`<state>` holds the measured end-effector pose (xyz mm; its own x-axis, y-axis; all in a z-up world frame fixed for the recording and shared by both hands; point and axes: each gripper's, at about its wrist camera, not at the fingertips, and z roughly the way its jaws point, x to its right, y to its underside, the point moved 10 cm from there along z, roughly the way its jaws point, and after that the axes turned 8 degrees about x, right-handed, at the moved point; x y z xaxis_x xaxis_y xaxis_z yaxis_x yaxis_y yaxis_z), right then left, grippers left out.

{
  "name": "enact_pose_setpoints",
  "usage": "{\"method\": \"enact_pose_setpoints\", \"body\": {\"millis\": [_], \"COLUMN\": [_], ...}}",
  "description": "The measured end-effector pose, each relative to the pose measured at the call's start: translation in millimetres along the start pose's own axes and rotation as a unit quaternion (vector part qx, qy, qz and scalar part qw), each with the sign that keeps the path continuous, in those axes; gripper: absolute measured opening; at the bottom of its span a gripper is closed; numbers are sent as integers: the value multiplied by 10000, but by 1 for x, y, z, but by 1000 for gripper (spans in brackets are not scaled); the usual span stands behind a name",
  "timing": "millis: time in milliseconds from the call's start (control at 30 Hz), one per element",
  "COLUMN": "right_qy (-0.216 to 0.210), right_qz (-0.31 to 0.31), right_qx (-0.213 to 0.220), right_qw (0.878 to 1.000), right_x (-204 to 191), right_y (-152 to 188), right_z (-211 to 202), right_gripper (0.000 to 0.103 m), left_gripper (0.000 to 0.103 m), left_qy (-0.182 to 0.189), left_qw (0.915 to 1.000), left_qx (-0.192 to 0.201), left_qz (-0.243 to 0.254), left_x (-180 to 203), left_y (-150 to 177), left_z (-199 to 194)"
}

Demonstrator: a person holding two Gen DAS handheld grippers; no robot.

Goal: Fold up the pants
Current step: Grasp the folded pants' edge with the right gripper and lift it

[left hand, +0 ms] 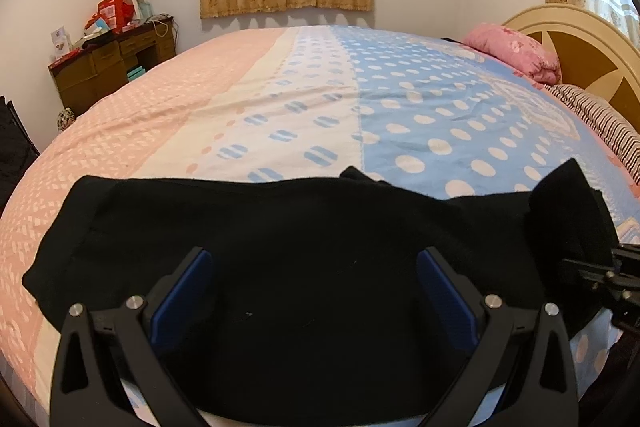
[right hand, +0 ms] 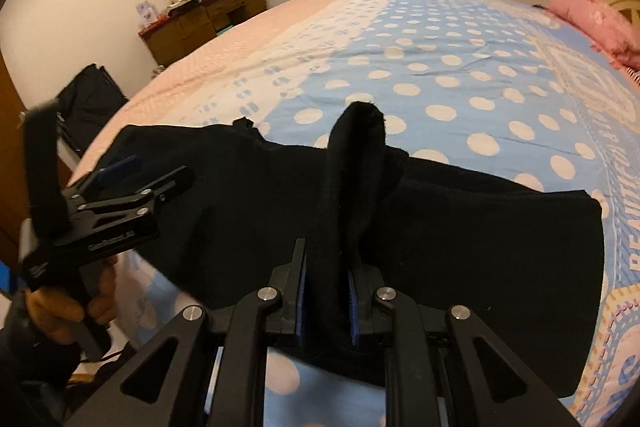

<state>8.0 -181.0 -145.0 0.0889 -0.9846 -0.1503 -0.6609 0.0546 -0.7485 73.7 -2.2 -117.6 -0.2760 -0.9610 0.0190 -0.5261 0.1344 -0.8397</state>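
Between my right gripper (right hand: 325,293) pads sits a bunched end of the black pants (right hand: 460,227), clamped tight, fabric standing up in a ridge past the tips. My left gripper (left hand: 314,291) hangs over the pants with jaws wide apart, nothing in them. Pants lie across the near edge of the bed (left hand: 360,99), partly folded, one end lifted off the sheet. Risk: thick bunch could slip out of the pads mid-carry, or drag the lower layer and skew the fold; near edge could slide off the bed. Containers: none in reach; only a cluttered desk (left hand: 108,67) far back, contents unclear.
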Motion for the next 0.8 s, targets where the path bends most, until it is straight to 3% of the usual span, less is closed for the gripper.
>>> {"method": "enact_pose_setpoints", "body": {"millis": [300,367,400,500,533,633,700,800], "right_qy": [1024,1285,1384,1497,1373,259,-217,-570], "right_qz": [-780,-1048,-1172,-1531,-1565,-1441,-1174,-427], "right_qx": [478,480,486,746,902,1385,1537,1786], "right_qw": [9905,9850,9822,9740,9739,9795,9809,9813], "right_x": [-21,-24,-25,-36,-42,-71,-76,-54], "right_y": [3,5,6,5,2,-7,-12,-23], "right_z": [17,21,23,16,10,-17,-33,-50], "right_gripper": [23,42,46,48,49,56,56,56], "left_gripper": [103,103,103,103,103,103,103,103], "left_qy": [-62,-87,-93,-130,-143,-164,-178,-202], "left_qw": [9999,9999,9999,9998,9998,9997,9997,9996], "left_qx": [-64,-87,-97,-109,-106,-105,-114,-109], "left_qz": [-52,-59,-72,-117,-127,-144,-134,-134], "left_x": [-10,-12,-13,-17,-19,-21,-22,-24], "left_y": [4,5,6,6,6,5,5,5], "left_z": [2,3,3,4,3,3,3,3]}}
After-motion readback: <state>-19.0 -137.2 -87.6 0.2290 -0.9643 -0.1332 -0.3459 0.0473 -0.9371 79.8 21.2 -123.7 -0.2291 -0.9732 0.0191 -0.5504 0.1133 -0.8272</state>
